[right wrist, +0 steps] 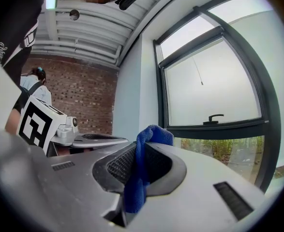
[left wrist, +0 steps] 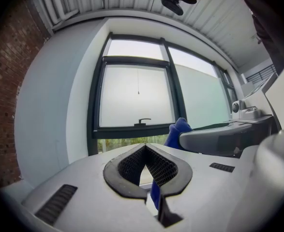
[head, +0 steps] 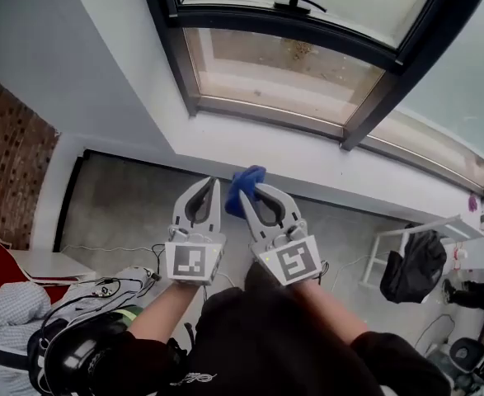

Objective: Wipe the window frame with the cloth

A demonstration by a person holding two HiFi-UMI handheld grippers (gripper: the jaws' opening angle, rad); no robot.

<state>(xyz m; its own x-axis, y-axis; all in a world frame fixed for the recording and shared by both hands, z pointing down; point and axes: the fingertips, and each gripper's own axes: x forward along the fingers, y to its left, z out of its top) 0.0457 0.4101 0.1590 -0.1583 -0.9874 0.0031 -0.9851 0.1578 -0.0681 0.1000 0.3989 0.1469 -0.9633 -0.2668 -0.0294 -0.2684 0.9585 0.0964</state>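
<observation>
Left gripper [head: 214, 184]: raised upright before the window frame [head: 178, 64], bare forearm [head: 163, 312] extended forward from a dark sleeve. Jaws closed tip to tip, nothing seen clamped; a blue sliver shows in the gap at their base.
Right gripper [head: 258, 190]: just beside the left, held level with it. Jaws clamped on the blue cloth [head: 243, 186].
Cloth: bunched above the right jaw tips, between both grippers, below the white sill [head: 307, 159].

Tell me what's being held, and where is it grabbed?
The right gripper pinches the blue cloth by a bunched fold, with one end poking past the jaw tips.
</observation>
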